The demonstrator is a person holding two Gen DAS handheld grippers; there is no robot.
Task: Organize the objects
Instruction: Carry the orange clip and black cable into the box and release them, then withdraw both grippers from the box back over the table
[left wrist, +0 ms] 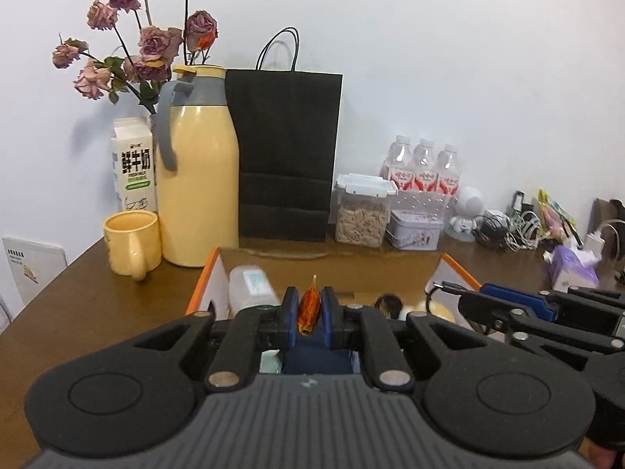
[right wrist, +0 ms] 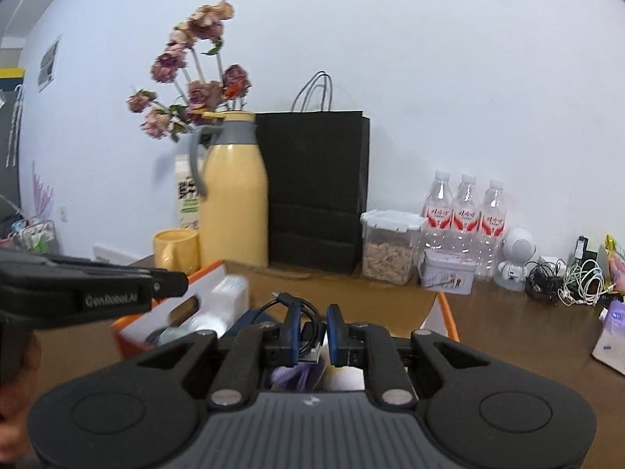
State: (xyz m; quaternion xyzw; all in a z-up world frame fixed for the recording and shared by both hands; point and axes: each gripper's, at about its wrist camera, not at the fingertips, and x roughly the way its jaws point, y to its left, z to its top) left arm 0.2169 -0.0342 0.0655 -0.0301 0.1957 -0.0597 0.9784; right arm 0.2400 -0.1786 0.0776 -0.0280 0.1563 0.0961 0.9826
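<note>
- The left gripper (left wrist: pixel 309 314) pinches a small orange wrapper (left wrist: pixel 308 306) above the open box (left wrist: pixel 203 277) at the desk's (left wrist: pixel 97 293) front edge; a thin grip could let it slip.
- The right gripper (right wrist: pixel 314 332) pinches a black cable (right wrist: pixel 308 322) over the same box; its loose loops may snag on the rim.

a lived-in home: thermos jug (left wrist: pixel 199 179), dried roses (left wrist: pixel 129 39) (faded), snack jar (left wrist: pixel 361 215).

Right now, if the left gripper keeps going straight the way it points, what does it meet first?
Probably the far wall of the cardboard box; beyond it stands the black paper bag. Left gripper is shut on an orange wrapper. Depth is unclear.
</note>
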